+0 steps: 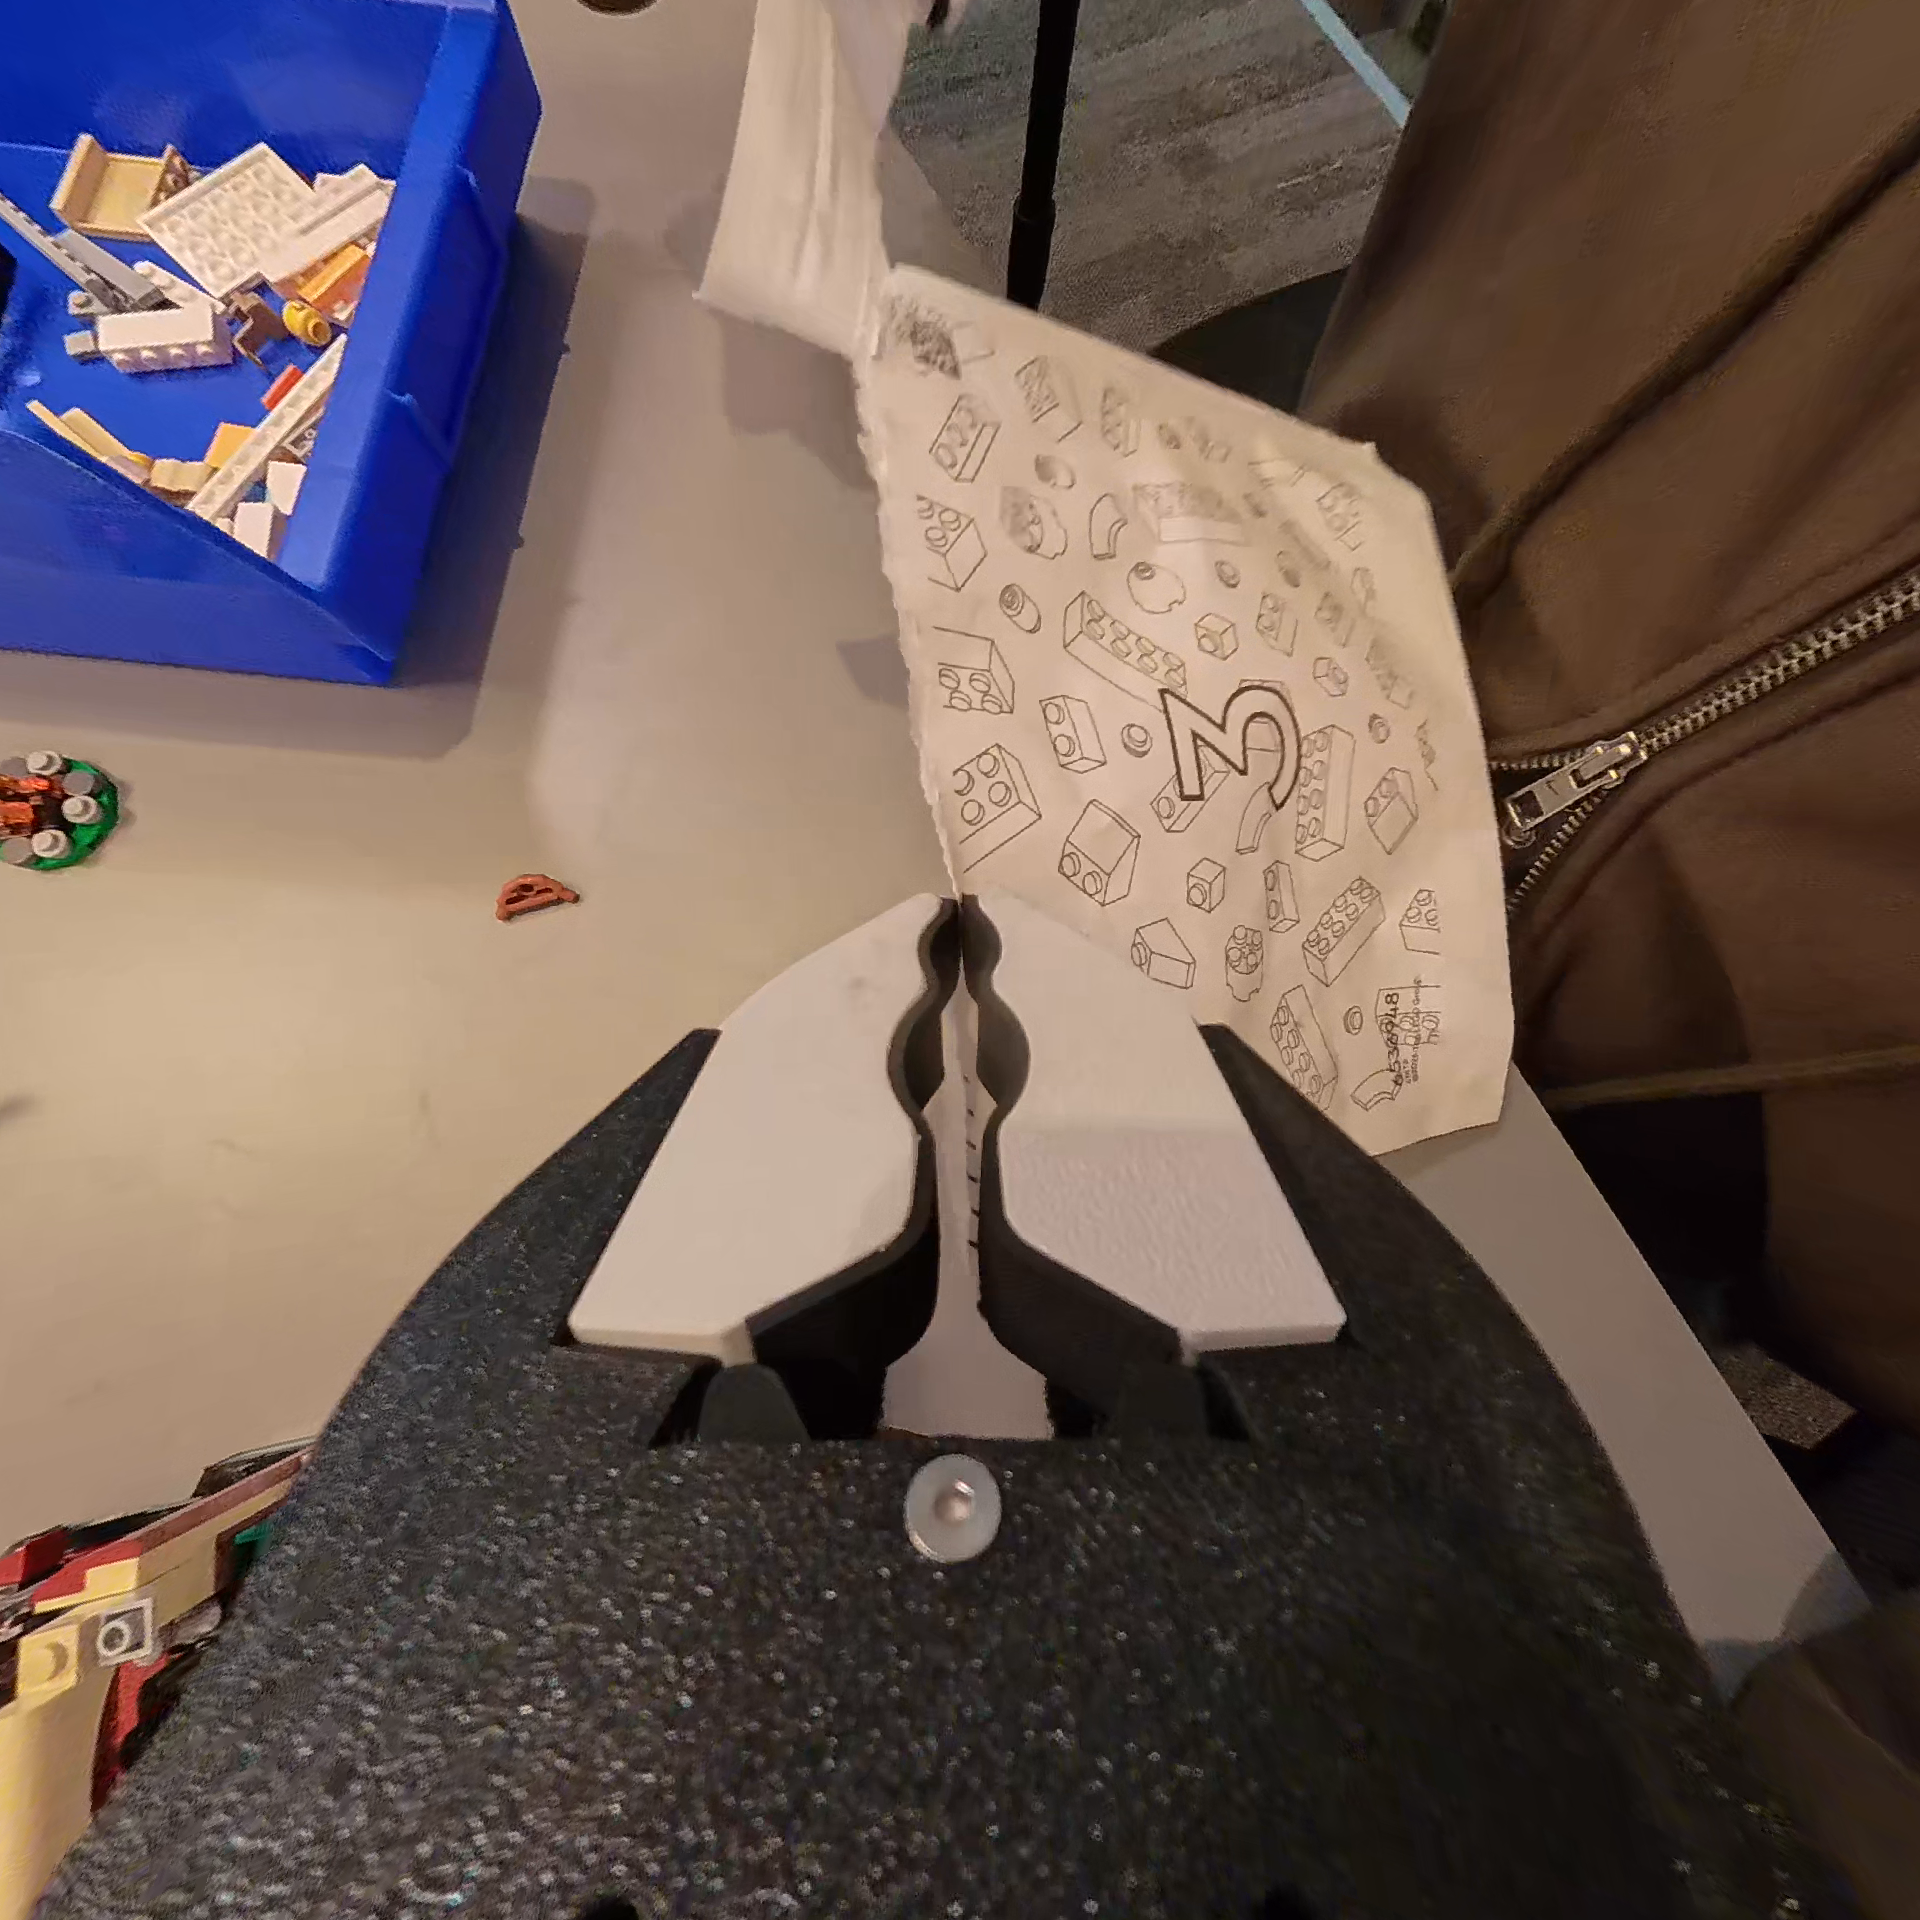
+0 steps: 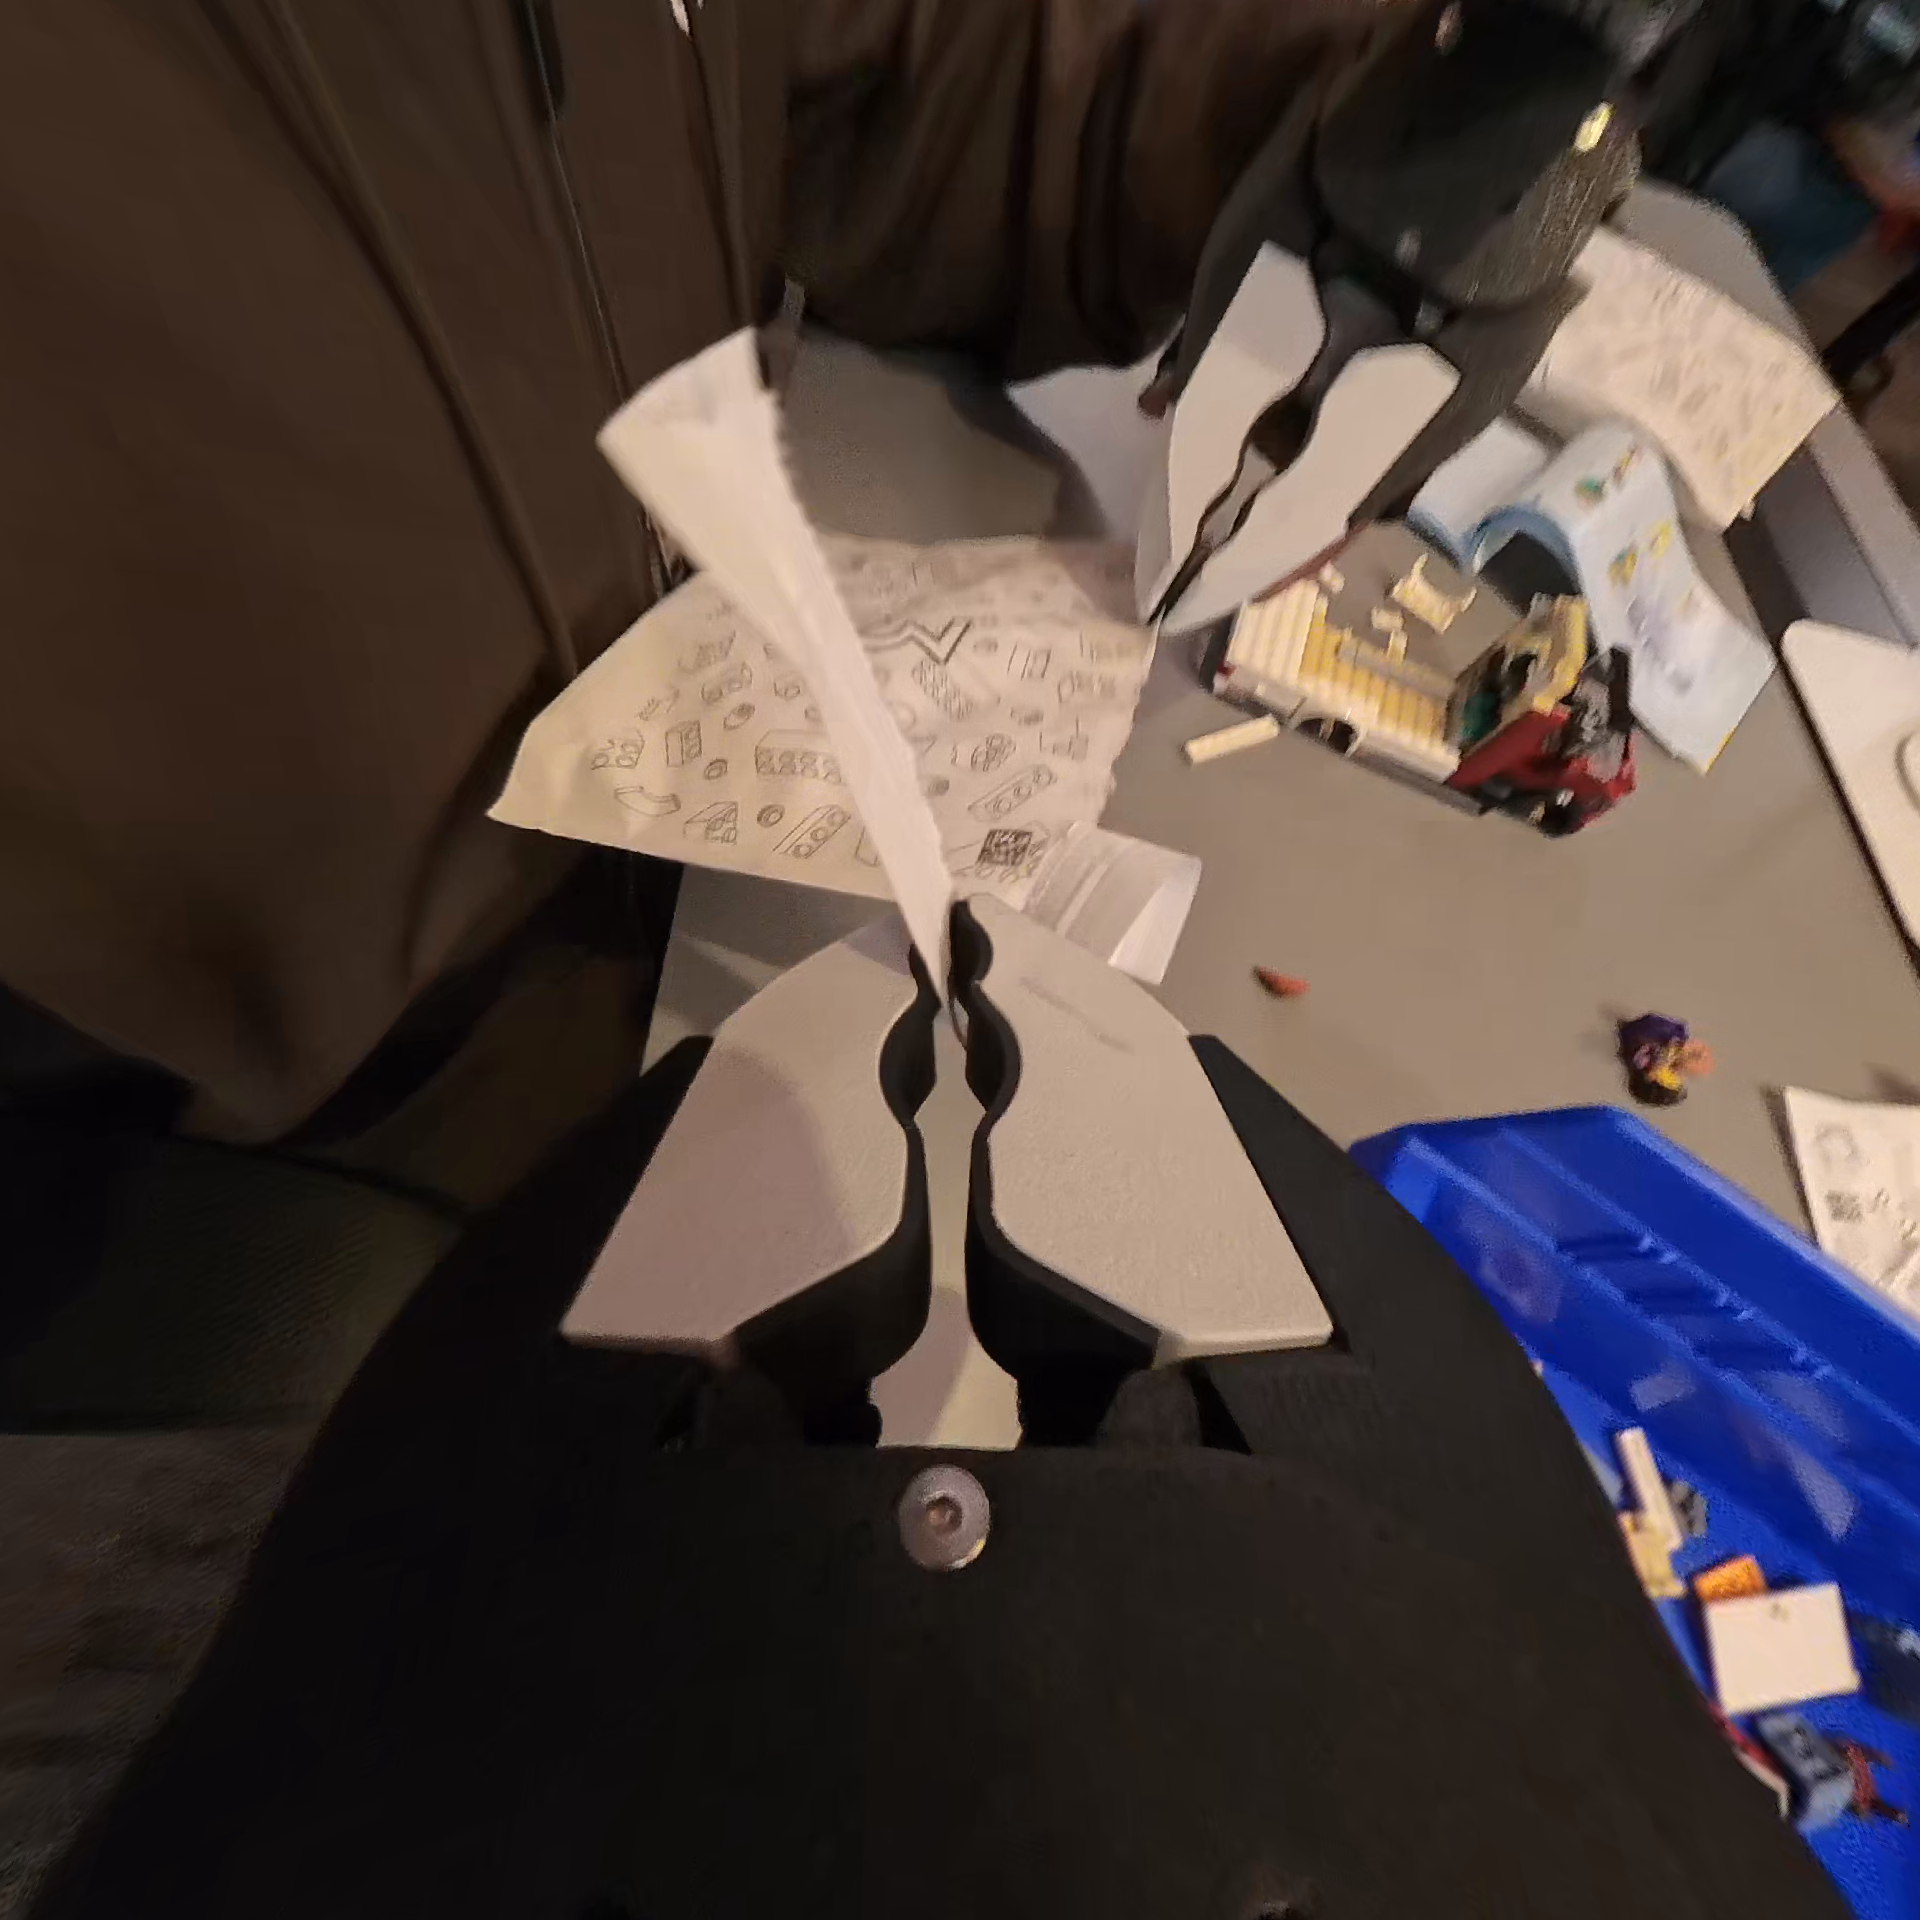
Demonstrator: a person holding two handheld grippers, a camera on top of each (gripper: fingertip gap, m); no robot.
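A white paper bag [image 1: 1195, 675] printed with brick outlines hangs over the grey table's [image 1: 623, 727] near edge. My left gripper [image 1: 958, 909] is shut on its ragged left edge, and the paper runs down between the pads. A plain white part of the bag [image 1: 810, 156] stretches up out of the top of this view. In the right wrist view my right gripper [image 2: 954, 920] is shut on the bag's plain white strip [image 2: 790, 582], with the printed side [image 2: 727, 748] spread behind it. The left gripper [image 2: 1169, 613] shows there at the bag's far corner.
A blue bin [image 1: 416, 416] with several loose bricks stands at the left. A small brown piece [image 1: 535, 896], a green round piece [image 1: 52, 810] and a brick model [image 2: 1403, 675] lie on the table. A person's brown zipped jacket [image 1: 1662, 416] is close on the right. The grippers' ends are close to 15 cm from one another.
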